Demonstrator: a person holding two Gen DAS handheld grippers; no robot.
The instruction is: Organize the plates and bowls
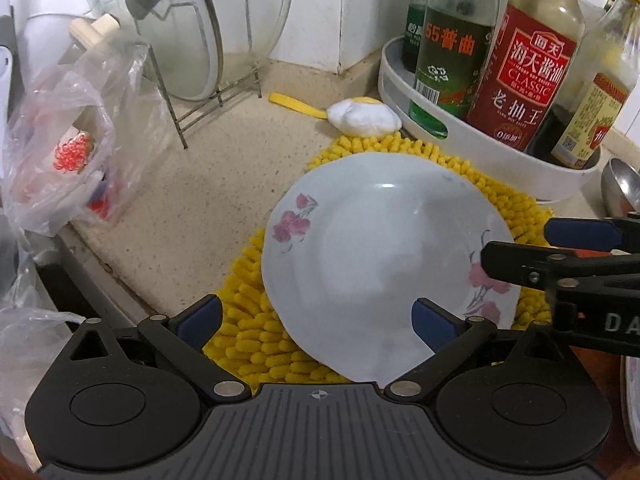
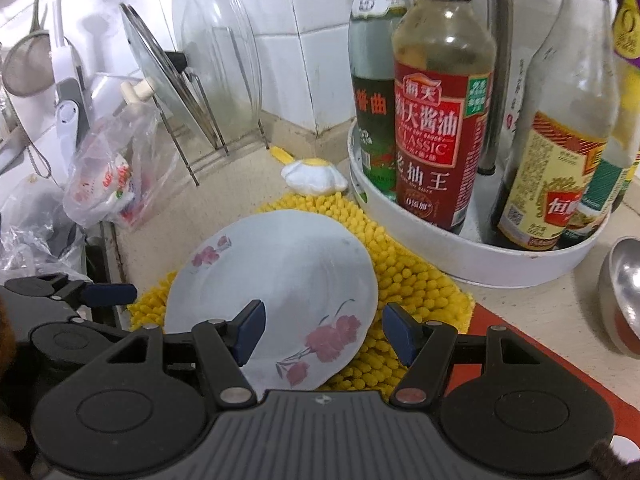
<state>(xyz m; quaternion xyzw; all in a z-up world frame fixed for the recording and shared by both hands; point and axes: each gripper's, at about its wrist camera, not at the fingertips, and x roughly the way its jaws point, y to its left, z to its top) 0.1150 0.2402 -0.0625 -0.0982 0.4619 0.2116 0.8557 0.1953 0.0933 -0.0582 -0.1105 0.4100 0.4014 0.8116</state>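
A white plate [image 1: 384,264] with pink flowers lies flat on a yellow mat [image 1: 256,344] on the counter [image 1: 200,200], just in front of a round white tray [image 1: 500,156] crowded with sauce bottles [image 1: 528,68]. The left gripper [image 1: 316,320] hangs over the plate's near edge, its blue pads spread wide and clear of the rim, grasping nothing. The right gripper [image 2: 324,334] comes in from the other side, its jaws parted too; one pad sits over the plate's flowered edge and the other over the mat, and I see neither pressing on the rim. Behind the mat a small white and yellow sponge [image 1: 364,116] rests on the counter. To the left, glass lids [image 1: 180,28] stand upright in a wire rack [image 1: 208,100], with a clear plastic bag [image 1: 68,152] beside them. A metal bowl [image 2: 624,292] sits at the far right.
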